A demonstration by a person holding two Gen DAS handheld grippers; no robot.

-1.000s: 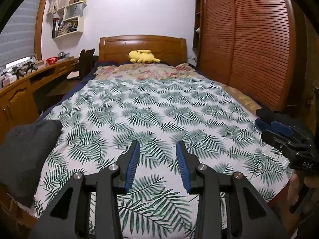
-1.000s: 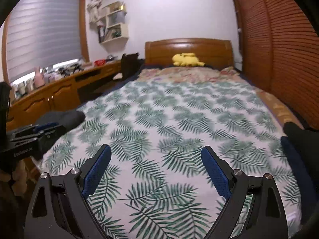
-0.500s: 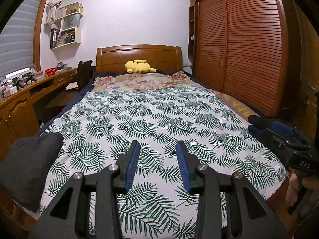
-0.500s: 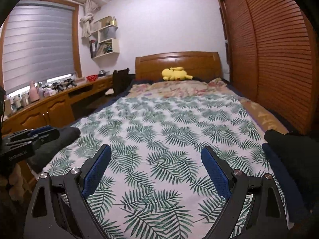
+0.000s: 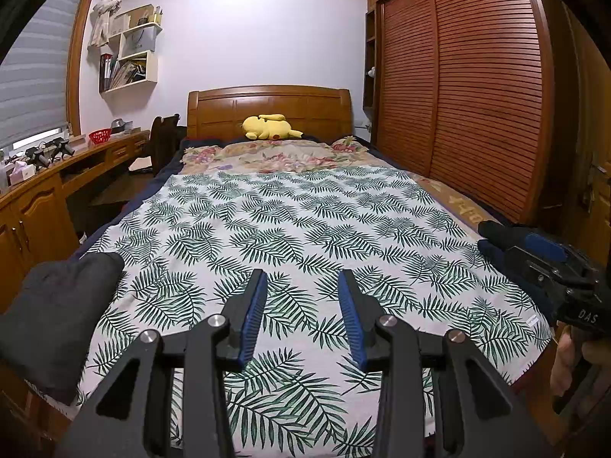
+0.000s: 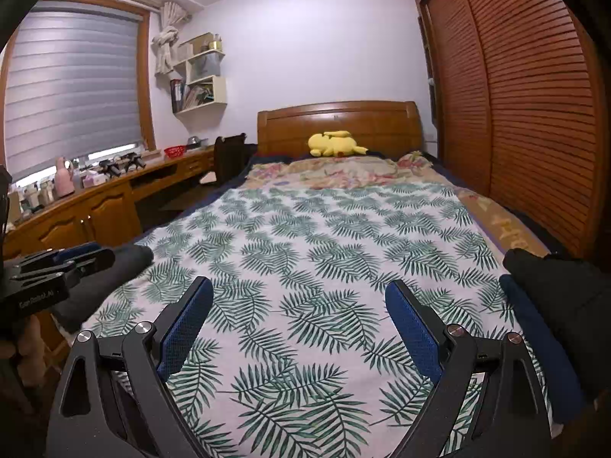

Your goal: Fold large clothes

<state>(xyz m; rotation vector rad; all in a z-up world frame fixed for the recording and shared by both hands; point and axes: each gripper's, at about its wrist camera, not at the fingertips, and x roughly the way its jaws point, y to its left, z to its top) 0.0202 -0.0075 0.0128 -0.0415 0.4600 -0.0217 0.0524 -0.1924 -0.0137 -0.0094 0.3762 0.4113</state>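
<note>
Two piles in sight from the left wrist: grey pile (image 5: 57,320) lying compact at the near left corner of the sheet (image 5: 305,221), partly over the edge; dark pile (image 5: 500,234), black on navy, lying at the near right edge. Between them only bare leaf print, flat, with no garment spread out on it. Left claw (image 5: 302,278) held above the foot of the sheet, narrowly parted, gripping nothing. From the right wrist, much the same: right claw (image 6: 298,286) spread wide, likewise gripping nothing, poised over that bare stretch; grey pile off to the left, just behind the other claw; dark pile close on the right, bulky and rounded, too near the rim of the view to tell folded from merely heaped. Hard to fix the step from this. Would fit a pause between garments, with one heap done and the other waiting. Would fit equally a finished job, with everything folded and set to the sides. No cloth in either claw and none laid open, so by my reading no fold under way at this instant. Next move: dependent on whether the dark pile is loose or folded, and not to be settled from here
</note>
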